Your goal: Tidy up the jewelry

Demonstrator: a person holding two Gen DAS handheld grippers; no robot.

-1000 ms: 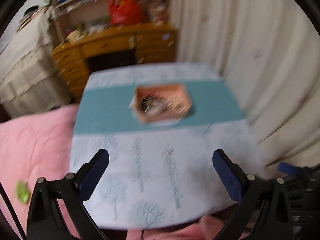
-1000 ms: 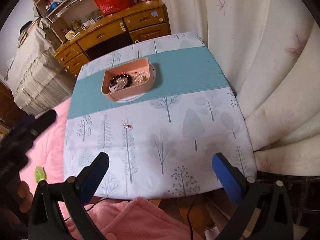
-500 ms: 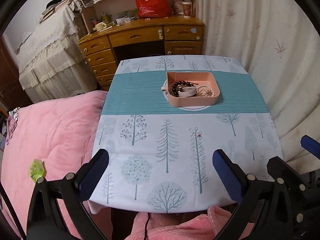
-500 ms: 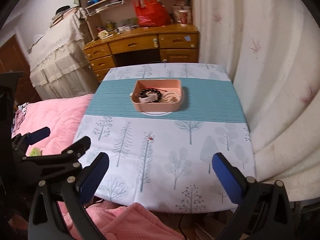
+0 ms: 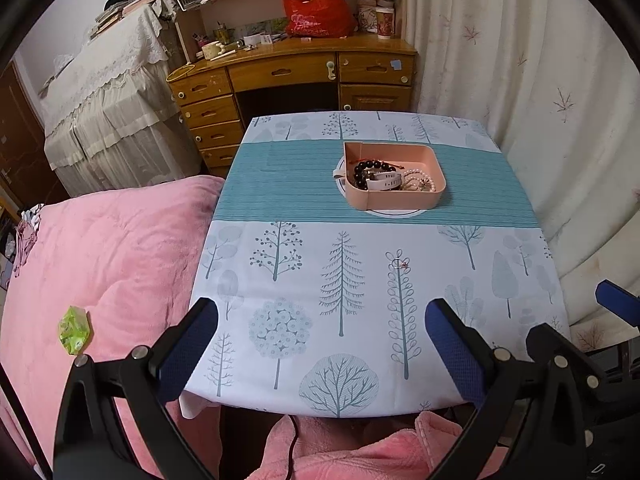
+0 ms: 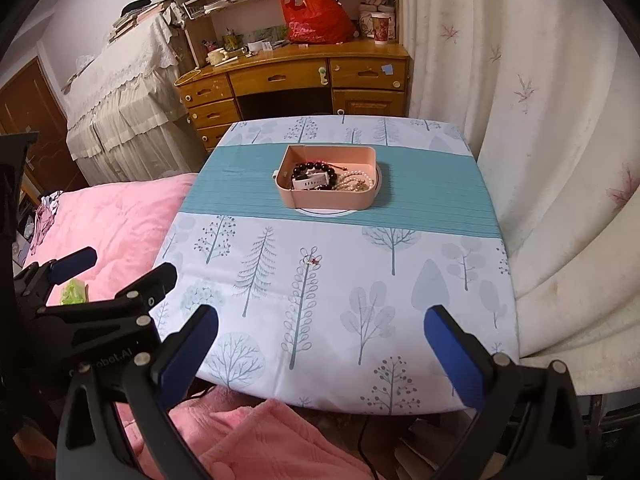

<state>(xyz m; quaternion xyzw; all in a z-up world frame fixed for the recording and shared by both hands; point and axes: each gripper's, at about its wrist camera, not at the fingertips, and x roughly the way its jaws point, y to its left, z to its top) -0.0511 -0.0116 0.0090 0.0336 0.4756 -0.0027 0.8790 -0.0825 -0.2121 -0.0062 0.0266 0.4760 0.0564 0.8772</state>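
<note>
While both my left tool point(image 5: 320, 340) and right tool point(image 6: 320, 340) hang spread wide and empty, a small metal ring point(image 5: 399, 265) lies on the tree-printed cloth worktop point(image 5: 500, 264). Farther off, the rounded pink plastic tray point(image 5: 394, 196) cradles glossy dark beads point(image 5: 370, 169) and pearls point(image 5: 420, 179).

Left tool point(image 5: 320, 344) steadied; right tool point(image 6: 320, 340) swung level.

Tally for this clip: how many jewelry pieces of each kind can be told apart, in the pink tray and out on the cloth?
Dark bead bracelet: 1, in the pink tray
White band: 1, in tray
Pearl strands: tangled, counted as 1
Ring lying loose on the tablecloth: 1
Total: 4
</note>
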